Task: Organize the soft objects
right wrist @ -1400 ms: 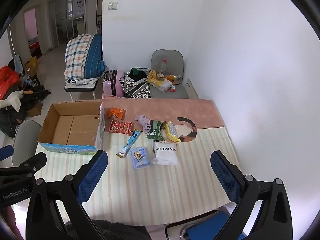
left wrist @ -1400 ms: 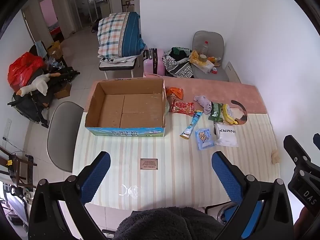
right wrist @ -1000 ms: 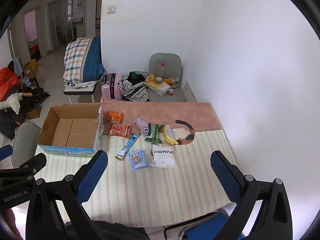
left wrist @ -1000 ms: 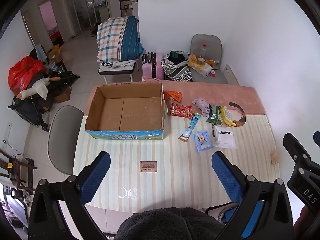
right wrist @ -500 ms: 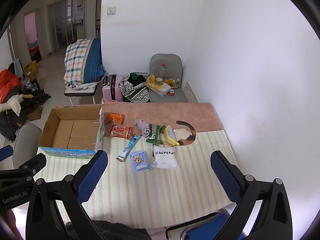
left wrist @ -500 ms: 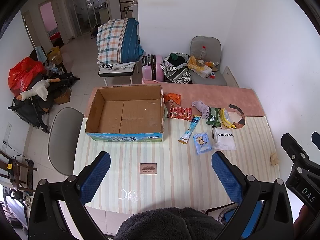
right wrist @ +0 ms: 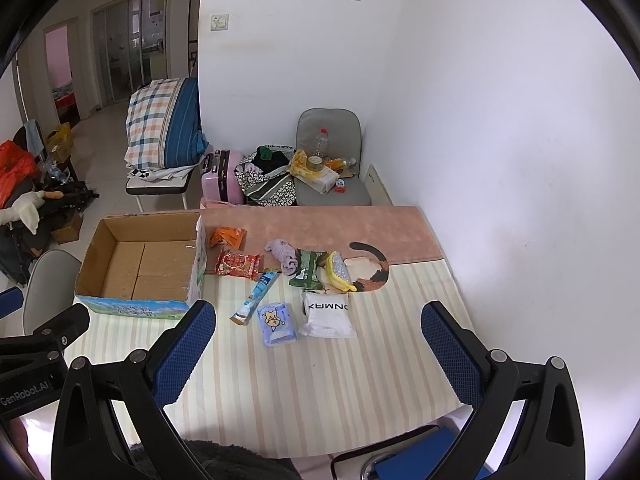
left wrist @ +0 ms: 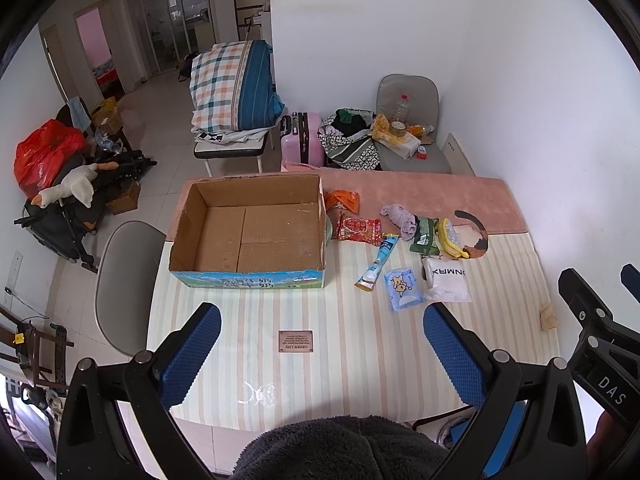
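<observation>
Both tongs hang spread and empty above the near tabletop [right wrist: 360, 392], the soft packets, white pouch [right wrist: 327, 315] nearest, lying ahead of the right tongs [right wrist: 318, 354] and right of the left tongs [left wrist: 322, 354], cardboard box [left wrist: 248, 276] leftward.

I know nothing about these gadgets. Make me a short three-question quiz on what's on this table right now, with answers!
1. True or false: the cardboard box has nothing inside it.
2. Which lies nearest the white packet? A) orange snack bag B) light blue tissue pack C) red snack bag
3. Fill in: the left gripper and right gripper both have their jaws ____ and hold nothing.

Key
1. True; only its bare cardboard floor shows.
2. B; it lies just beside the packet, while both snack bags sit nearer the box.
3. Open; both hover over the striped tablecloth.
</observation>
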`<state>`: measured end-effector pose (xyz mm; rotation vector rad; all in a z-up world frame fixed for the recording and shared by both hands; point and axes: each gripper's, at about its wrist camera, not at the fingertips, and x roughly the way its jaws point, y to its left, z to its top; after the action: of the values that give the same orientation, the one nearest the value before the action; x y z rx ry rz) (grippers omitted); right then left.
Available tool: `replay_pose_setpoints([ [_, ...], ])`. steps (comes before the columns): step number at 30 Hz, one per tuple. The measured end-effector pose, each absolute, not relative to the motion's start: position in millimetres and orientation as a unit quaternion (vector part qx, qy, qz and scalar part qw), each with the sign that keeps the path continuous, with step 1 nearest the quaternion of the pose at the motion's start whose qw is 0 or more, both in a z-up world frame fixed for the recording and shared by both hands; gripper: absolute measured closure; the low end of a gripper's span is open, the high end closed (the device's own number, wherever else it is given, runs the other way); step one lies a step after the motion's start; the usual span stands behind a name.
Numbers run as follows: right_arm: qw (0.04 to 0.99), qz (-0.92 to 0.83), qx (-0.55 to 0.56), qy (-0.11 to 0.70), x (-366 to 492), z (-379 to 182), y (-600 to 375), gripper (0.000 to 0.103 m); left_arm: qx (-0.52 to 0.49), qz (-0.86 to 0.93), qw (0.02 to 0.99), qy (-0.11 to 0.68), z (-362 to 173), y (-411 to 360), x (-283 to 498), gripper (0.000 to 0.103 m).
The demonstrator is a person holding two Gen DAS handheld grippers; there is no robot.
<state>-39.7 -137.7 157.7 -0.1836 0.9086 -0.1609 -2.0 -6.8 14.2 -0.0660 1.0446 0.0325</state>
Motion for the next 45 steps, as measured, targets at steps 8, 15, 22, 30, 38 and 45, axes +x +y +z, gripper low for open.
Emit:
replay_pose_setpoints([
  [8,0.892,-0.076,-0.089,0.438,-38.7,159.6,-135.3,0.000,-0.034,0.016,0.866,0.498,14.5,-7.0,-2.0,0.000],
  [15,0.892,-0.075,-0.088,0.436,-38.9,161.4,-133.7,0.000,-0.034,0.018,0.868,0.495,18.5,-5.5,2.6,0.000],
  [22,0.894,-0.073,-0.087,0.434,-39.0,163.4,-131.3,0.000,-0.033,0.017,0.870,0.491,19.5,-3.8,2.8,0.000],
  [30,0.895,-0.075,-0.084,0.431,-38.1,164.9,-130.3,0.000,-0.029,0.014,0.874,0.484,21.8,-1.3,-0.5,0.000],
  [38,0.897,-0.074,-0.081,0.428,-39.9,167.1,-130.4,0.000,-0.029,0.014,0.875,0.483,21.9,-1.3,-1.4,0.000],
  [45,0.898,-0.075,-0.080,0.427,-37.1,169.2,-129.9,0.000,-0.030,0.014,0.877,0.479,24.8,-0.9,1.5,0.000],
])
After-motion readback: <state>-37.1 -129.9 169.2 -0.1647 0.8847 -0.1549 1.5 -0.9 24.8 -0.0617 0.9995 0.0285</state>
